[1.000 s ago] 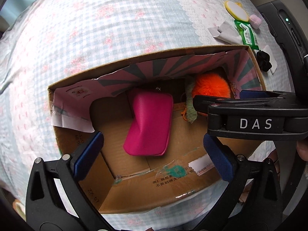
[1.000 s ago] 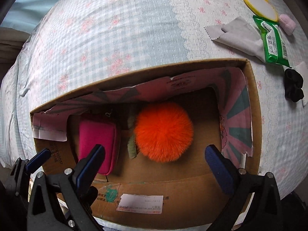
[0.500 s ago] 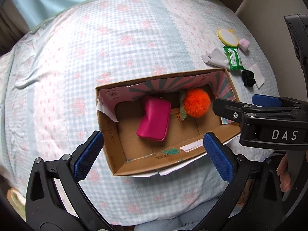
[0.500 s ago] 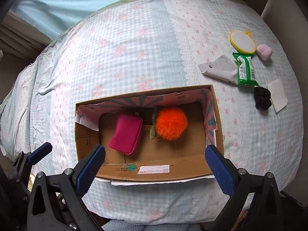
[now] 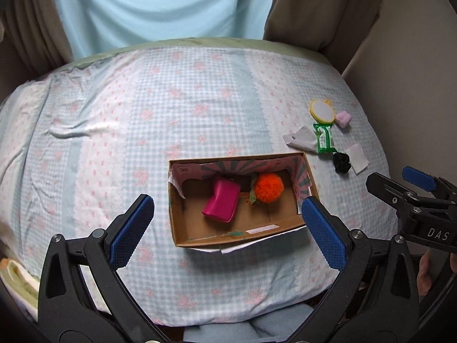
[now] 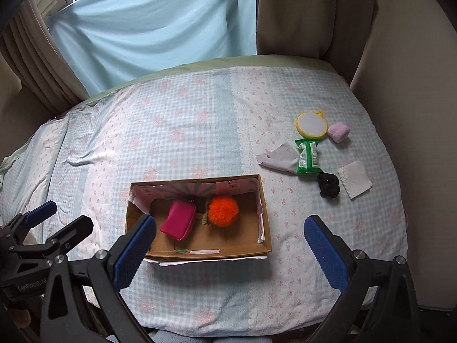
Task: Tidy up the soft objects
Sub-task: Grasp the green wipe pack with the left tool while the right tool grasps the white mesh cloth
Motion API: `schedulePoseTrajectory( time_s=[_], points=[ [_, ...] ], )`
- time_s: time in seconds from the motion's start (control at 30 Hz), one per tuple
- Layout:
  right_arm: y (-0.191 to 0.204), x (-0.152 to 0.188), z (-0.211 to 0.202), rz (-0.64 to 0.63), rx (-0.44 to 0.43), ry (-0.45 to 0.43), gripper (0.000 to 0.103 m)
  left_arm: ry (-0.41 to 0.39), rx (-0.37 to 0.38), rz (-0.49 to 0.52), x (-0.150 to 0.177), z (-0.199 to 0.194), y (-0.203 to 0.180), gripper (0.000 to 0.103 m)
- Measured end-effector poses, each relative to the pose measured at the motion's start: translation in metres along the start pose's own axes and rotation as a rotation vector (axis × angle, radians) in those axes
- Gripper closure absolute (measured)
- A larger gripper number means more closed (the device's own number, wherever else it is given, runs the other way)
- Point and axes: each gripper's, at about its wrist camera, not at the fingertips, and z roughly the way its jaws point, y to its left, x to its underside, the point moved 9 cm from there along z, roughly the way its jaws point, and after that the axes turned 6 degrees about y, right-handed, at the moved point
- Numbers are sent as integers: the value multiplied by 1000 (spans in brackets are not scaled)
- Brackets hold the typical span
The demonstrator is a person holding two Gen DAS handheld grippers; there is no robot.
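Both claws up over the bed, nothing held, box half filled.

On my left, the left claw point(image 5: 222, 234) hangs with its blue pads wide apart and nothing between them, above the near edge of the cardboard box point(image 6: 265, 214) on the bed point(image 6: 185, 131). Inside the box, the pink pouch point(image 6: 178, 220) leans at the left and the orange pom-pom point(image 6: 222, 211) sits just beside it, to its right. My right claw point(image 6: 228, 251) is spread just as wide, with nothing in it. Off to the right, well apart from the box, the loose pile waits: grey cloth point(image 6: 278, 158), green wipes pack point(image 6: 308, 157), yellow round puff point(image 6: 310, 124), pink fluffy piece point(image 6: 338, 132), black scrunchie point(image 6: 328, 184), white pad point(image 6: 355, 179). All of it looks light and squashy to me. I'd pinch the scrunchie across its bunched middle; the flat cloth likely needs a grab at a raised fold.
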Motion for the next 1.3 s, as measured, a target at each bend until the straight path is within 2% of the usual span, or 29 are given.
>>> schedulePoseTrajectory(
  time_s=[0.2, 0.33, 0.63, 0.93, 1.3],
  points=[
    [-63, -1, -31, 56, 13, -86, 0, -53, 12, -5, -14, -16, -39, 0],
    [-116, -3, -40, 63, 28, -124, 0, -90, -5, -4, -26, -19, -76, 0],
    [-225, -21, -21, 4, 7, -143, 0, -120, -14, -74, -50, 8, -174, 0],
    [-300, -42, 44, -30, 29, -128, 0, -87, 1, -62, -86, 89, -254, 0],
    [-361, -45, 169, -72, 46, -72, 0, -10, 32, 5, -120, 257, -317, 0]
  ],
)
